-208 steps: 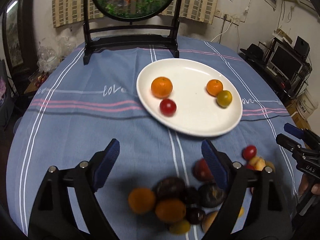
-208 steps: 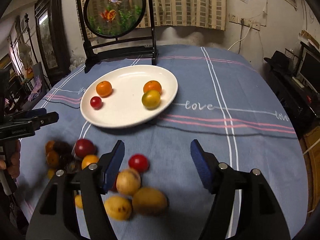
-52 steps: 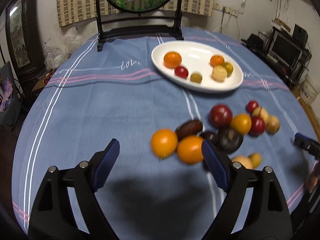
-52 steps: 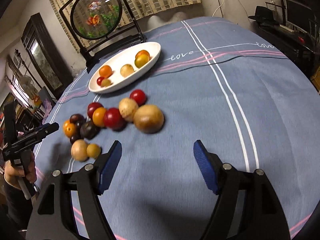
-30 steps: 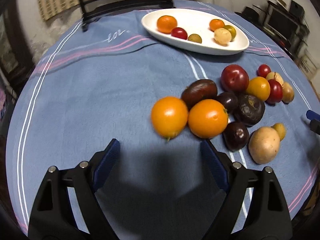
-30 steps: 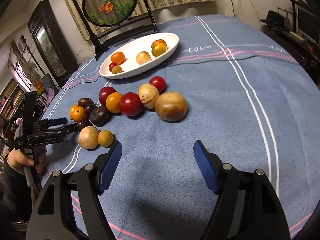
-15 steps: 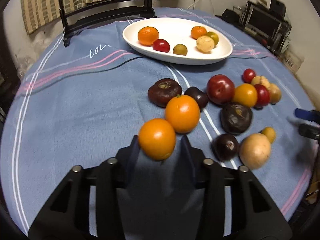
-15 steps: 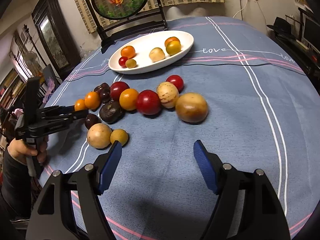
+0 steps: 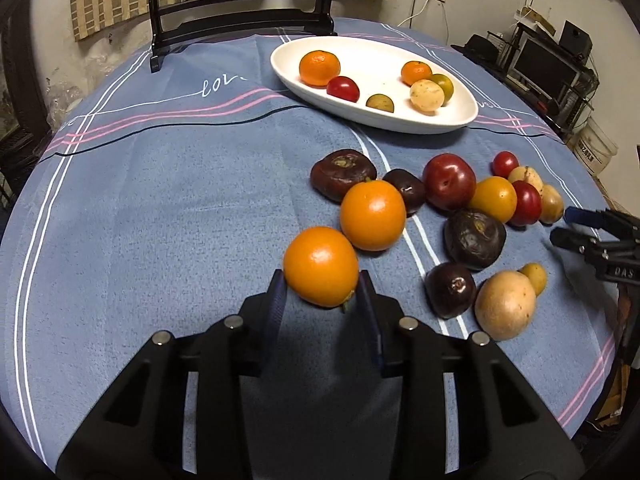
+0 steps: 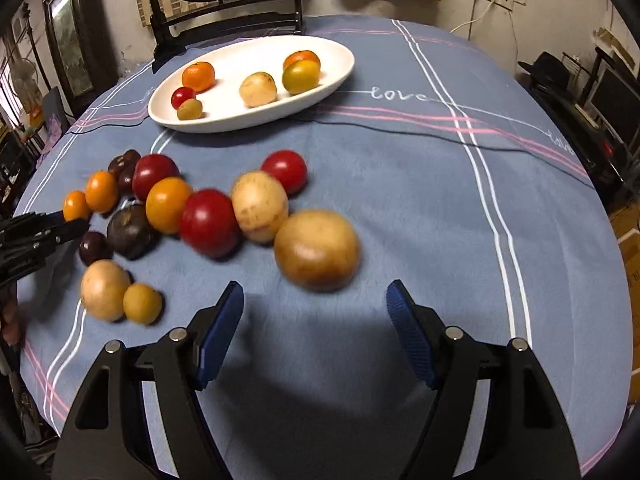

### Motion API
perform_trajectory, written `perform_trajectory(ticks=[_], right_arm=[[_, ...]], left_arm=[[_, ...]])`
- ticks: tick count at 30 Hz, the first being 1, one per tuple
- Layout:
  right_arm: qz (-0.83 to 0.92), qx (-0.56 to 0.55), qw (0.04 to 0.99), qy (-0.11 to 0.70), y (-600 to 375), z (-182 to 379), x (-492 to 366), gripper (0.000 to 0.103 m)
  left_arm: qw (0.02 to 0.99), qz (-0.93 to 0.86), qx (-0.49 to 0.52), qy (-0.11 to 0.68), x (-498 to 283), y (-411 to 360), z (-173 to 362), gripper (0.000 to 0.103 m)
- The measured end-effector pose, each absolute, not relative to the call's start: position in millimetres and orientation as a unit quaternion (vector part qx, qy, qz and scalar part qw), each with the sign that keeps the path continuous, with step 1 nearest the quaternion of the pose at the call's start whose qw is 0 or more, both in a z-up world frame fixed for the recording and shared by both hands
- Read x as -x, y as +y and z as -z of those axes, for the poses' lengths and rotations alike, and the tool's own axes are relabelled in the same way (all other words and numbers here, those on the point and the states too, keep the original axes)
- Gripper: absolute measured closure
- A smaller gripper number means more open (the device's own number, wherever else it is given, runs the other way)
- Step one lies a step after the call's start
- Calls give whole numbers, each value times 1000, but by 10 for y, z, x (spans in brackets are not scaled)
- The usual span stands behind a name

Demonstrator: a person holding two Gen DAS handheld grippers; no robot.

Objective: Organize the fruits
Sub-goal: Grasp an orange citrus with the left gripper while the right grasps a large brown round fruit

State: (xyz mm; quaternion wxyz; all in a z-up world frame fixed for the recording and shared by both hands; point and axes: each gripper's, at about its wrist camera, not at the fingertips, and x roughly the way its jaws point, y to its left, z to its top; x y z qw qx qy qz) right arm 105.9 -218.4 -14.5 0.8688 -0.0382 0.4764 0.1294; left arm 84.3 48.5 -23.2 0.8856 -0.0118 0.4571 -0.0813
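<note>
Fingers (image 9: 276,312) closing on glossy orange (image 9: 320,266).

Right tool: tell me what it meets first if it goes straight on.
Probably the large tan-brown round fruit, lying on the blue cloth just ahead of the open right tool; depth is unclear.

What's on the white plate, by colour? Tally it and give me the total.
Orange fruits: 2
Red fruit: 1
Green-yellow fruits: 2
Pale tan fruit: 1
Total on the white plate: 6
</note>
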Motion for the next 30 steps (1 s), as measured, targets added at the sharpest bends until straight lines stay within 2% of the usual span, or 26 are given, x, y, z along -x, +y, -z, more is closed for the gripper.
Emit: perform_trajectory(ticks=[1,4,6,8,21,22,23,30], right_arm=[[-139,30,865,481,-2182,150,-1114,29],[-128,28,865,484,-2163,153,-1216,40],[-125,38,864,486,-2128,178,-1249,52],[-122,29,865,486,-2164,186,-1254,58],[-137,-2,868,478,-2345,130,-1062,59],[-138,-7,867,478,-2367,130,-1054,59],[-139,-10,868,477,-2371,132,-1047,59],[-152,-19,875,459,-2414,17,-931,59]], left_arm=[[886,79,11,457,-844,478,231,66],[886,74,9,458,-869,463,231,66],[886,72,7,459,-886,453,231,66],[886,70,5,459,-901,444,230,66],[887,54,-4,459,-1060,406,244,61],[887,53,-4,459,-1065,411,243,61],[887,54,-4,458,-1068,413,242,66],[899,44,-3,435,-929,434,105,66]])
